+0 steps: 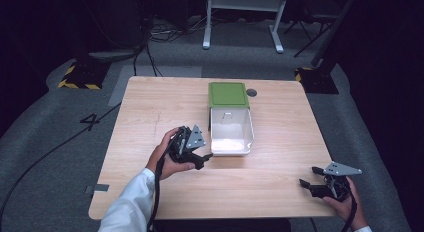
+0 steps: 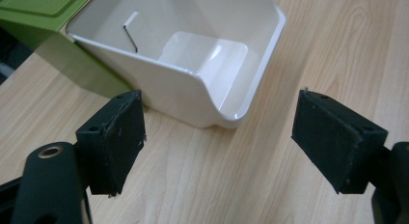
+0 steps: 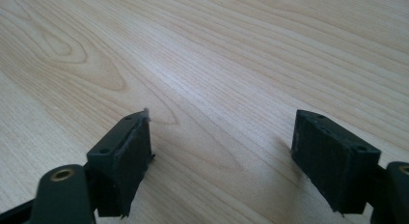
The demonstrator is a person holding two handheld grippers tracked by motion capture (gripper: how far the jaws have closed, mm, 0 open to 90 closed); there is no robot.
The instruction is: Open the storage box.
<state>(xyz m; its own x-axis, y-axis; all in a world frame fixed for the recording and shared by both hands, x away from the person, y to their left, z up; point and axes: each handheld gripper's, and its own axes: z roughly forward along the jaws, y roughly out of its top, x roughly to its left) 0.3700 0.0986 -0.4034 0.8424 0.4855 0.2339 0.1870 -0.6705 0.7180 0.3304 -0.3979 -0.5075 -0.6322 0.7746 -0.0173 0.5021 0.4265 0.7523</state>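
Both grippers' fingers (image 2: 115,142) gape wide, empty, over pale wooden table (image 1: 150,112); dark room.

Your left gripper (image 1: 192,147) and right gripper (image 1: 325,184): black bodies, grey three-cornered top plates, black padded jaws with screw holes, brass-coloured pivot rings, black trailing cables. Your sleeve (image 1: 127,204) is white.

Dim room, lit tabletop (soft focus).

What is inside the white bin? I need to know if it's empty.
The white bin holds nothing loose; a thin bent wire piece sits on its inner wall. The near wall hides the front floor.
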